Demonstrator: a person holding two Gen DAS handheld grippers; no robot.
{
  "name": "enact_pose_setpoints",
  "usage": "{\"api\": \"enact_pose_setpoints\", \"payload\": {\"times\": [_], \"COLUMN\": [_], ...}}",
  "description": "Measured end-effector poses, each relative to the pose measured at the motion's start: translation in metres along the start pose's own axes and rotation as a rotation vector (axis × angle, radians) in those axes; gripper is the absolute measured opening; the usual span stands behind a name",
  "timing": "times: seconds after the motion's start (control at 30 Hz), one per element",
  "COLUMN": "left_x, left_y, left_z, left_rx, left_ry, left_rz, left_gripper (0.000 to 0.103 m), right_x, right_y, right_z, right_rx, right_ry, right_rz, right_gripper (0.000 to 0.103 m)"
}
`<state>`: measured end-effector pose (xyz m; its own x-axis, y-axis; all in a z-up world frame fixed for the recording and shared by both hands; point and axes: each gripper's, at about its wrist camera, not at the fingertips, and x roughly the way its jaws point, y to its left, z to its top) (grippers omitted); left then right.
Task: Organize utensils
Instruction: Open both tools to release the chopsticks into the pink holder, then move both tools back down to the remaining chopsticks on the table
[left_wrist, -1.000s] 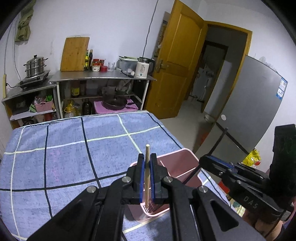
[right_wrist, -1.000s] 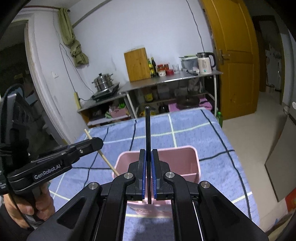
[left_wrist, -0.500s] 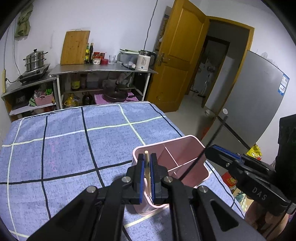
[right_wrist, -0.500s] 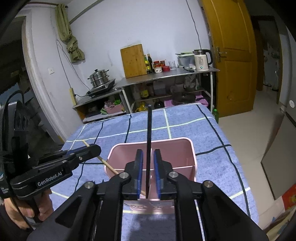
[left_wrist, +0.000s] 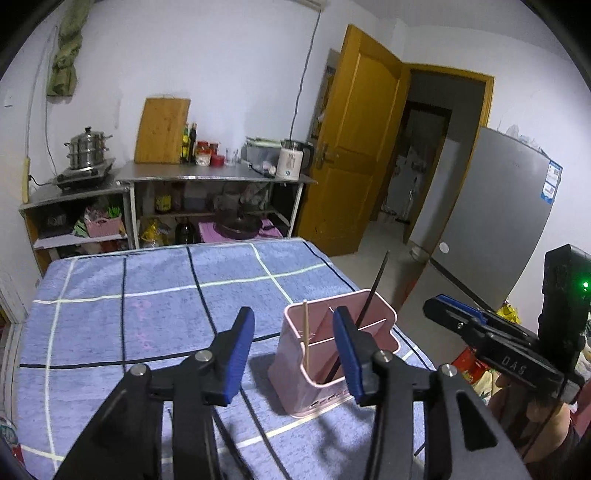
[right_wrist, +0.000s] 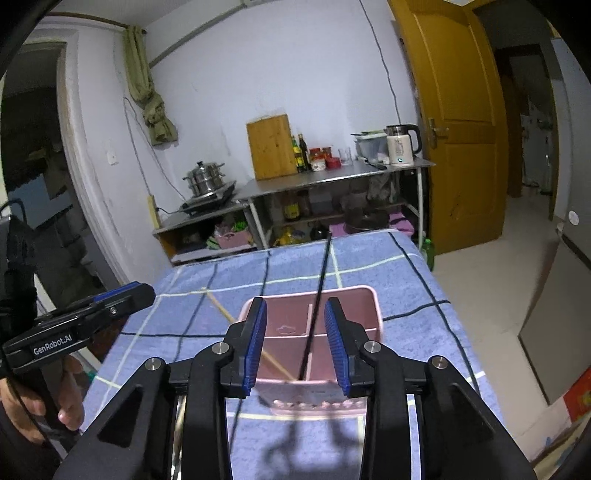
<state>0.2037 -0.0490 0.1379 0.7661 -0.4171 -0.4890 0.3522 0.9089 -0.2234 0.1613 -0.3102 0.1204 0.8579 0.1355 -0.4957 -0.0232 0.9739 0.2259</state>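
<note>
My left tool has just been opening; its blue pads stand wide with nothing between them. The thin pale wooden chopstick now leans in the left compartment of the pink plastic divided utensil holder, which stands near the right edge of the bench under its blue checked cloth. My right tool has likewise just been opening; the long black chopstick shows between its pads, untouched, resting in the holder's near middle compartment. The other compartments look empty. As I judge it, both sticks are stowed; I see no loose utensils left on the cloth.
</note>
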Motion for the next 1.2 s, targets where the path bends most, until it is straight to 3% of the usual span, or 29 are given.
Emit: {"api": "enact_pose_setpoints", "payload": {"times": [0.2, 0.33, 0.57, 0.83, 1.2], "left_x": [-0.039, -0.055, -0.067, -0.064, -0.043], "left_y": [0.017, 0.028, 0.042, 0.064, 0.078], "left_z": [-0.020, -0.042, -0.085, -0.130, -0.156], "left_rx": [-0.021, -0.030, -0.058, -0.123, -0.145], "left_ry": [-0.069, -0.078, -0.036, 0.039, 0.103], "left_rz": [0.029, 0.089, 0.171, 0.213, 0.231], "left_gripper": [0.047, 0.047, 0.047, 0.047, 0.047], "right_x": [-0.026, -0.035, -0.039, -0.019, 0.014], "right_y": [0.020, 0.033, 0.050, 0.068, 0.082], "right_z": [-0.010, -0.023, -0.056, -0.096, -0.121], "right_rx": [-0.030, -0.045, -0.056, -0.093, -0.111], "right_ry": [-0.037, -0.034, 0.001, 0.116, 0.193], "right_rz": [0.019, 0.034, 0.068, 0.102, 0.116], "right_gripper": [0.034, 0.034, 0.034, 0.034, 0.034]}}
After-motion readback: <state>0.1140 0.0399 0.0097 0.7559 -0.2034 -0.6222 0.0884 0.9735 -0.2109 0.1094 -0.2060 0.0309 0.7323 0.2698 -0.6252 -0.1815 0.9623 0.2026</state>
